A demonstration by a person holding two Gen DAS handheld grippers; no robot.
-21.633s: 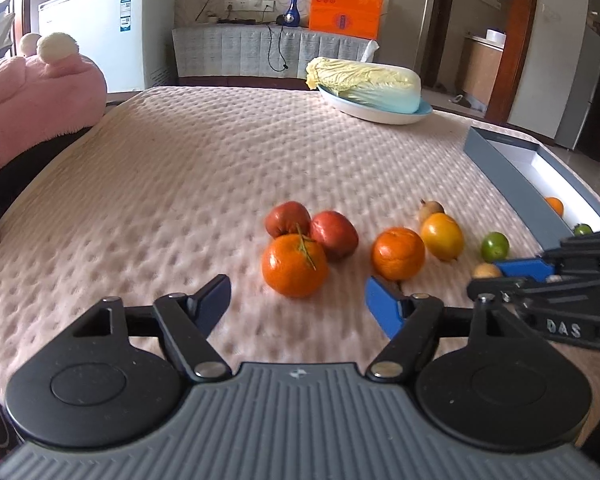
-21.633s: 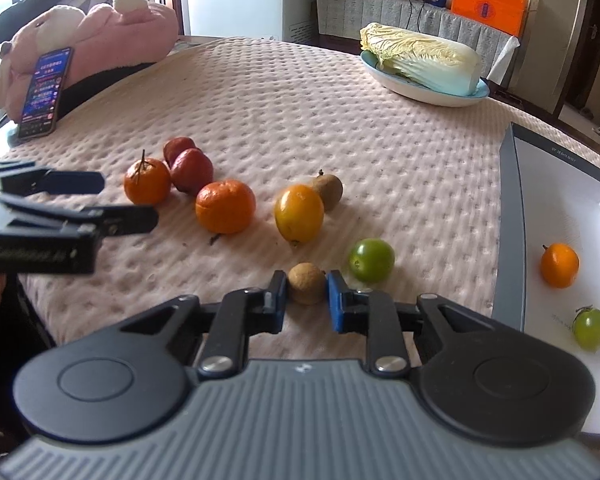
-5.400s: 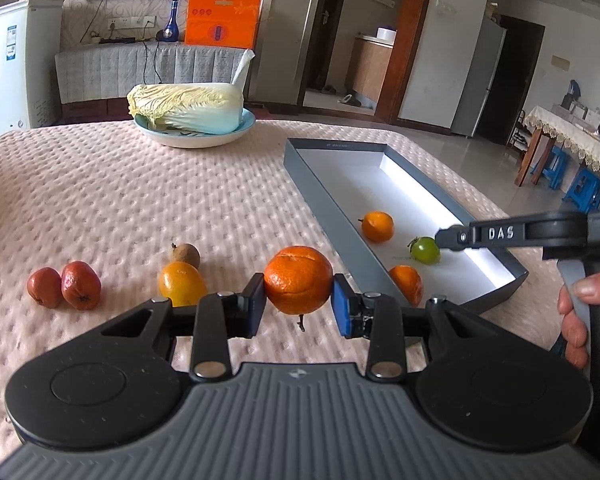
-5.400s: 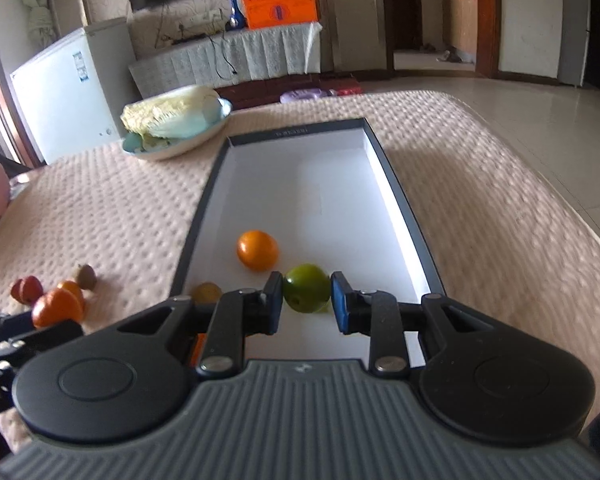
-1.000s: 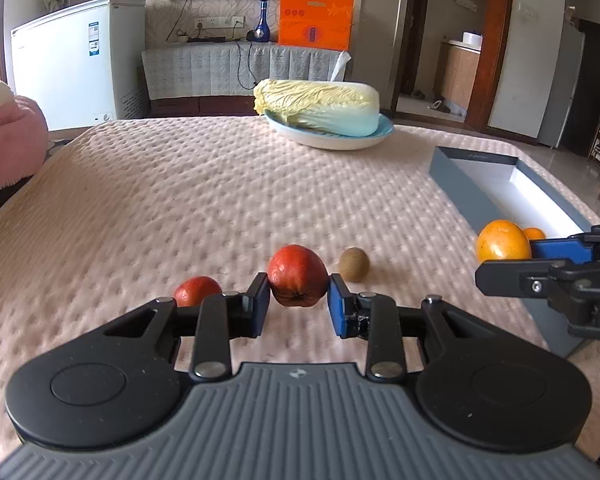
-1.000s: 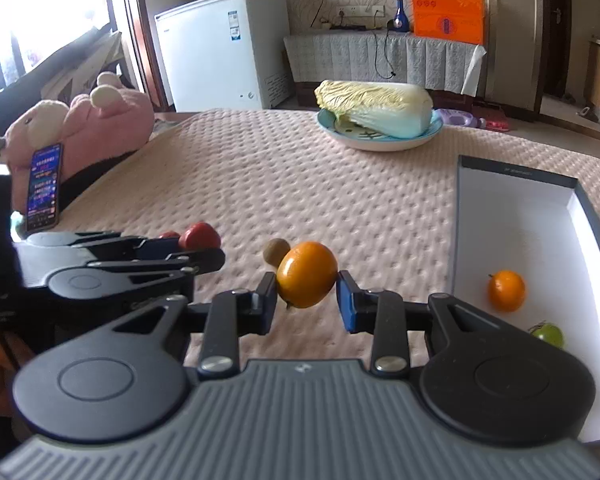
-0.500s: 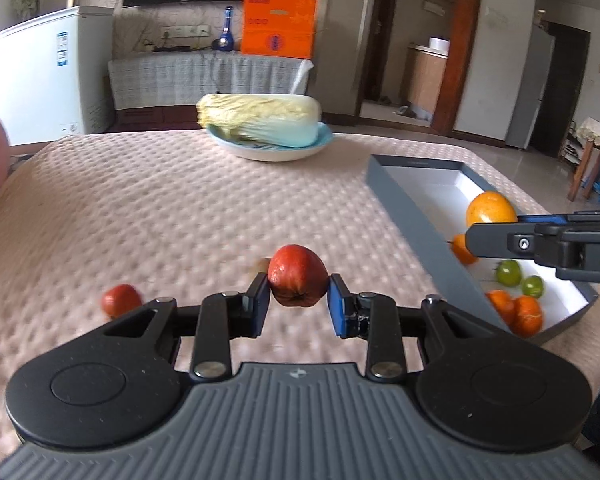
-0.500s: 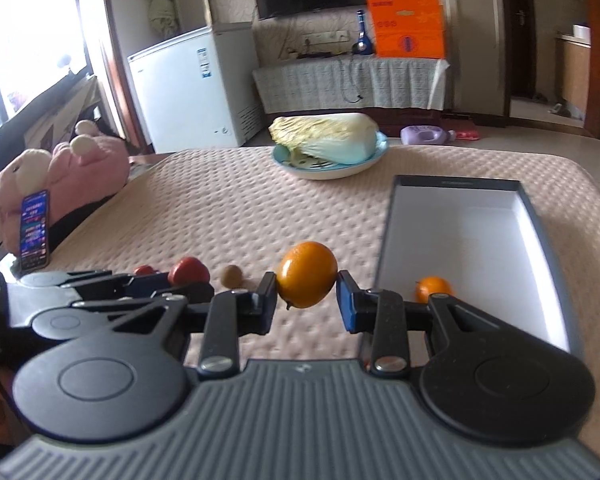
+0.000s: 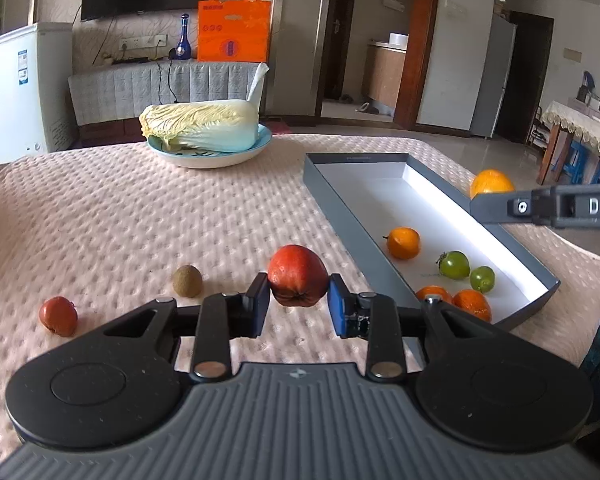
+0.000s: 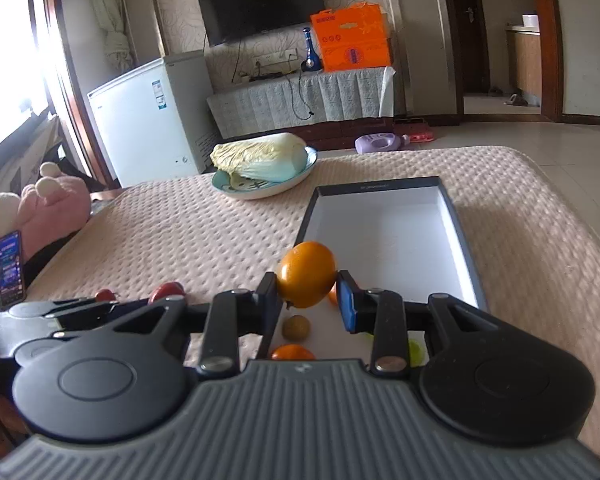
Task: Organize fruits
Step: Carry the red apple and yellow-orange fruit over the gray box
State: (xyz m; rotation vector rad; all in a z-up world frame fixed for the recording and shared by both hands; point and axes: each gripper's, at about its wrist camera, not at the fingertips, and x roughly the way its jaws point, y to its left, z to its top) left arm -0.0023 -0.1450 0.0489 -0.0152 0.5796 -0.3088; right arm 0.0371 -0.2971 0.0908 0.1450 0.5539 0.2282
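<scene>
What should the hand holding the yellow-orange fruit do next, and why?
Probably lower it a little and let go. The right gripper is shut on the yellow-orange fruit, held above the near end of the grey box, where other fruits already lie. The left gripper holds the red fruit over the tablecloth.

The right gripper (image 9: 496, 200) is cut off at the frame's right edge in the left wrist view. Fruits low in the tray (image 10: 466, 252) hide behind gripper fingers.
</scene>
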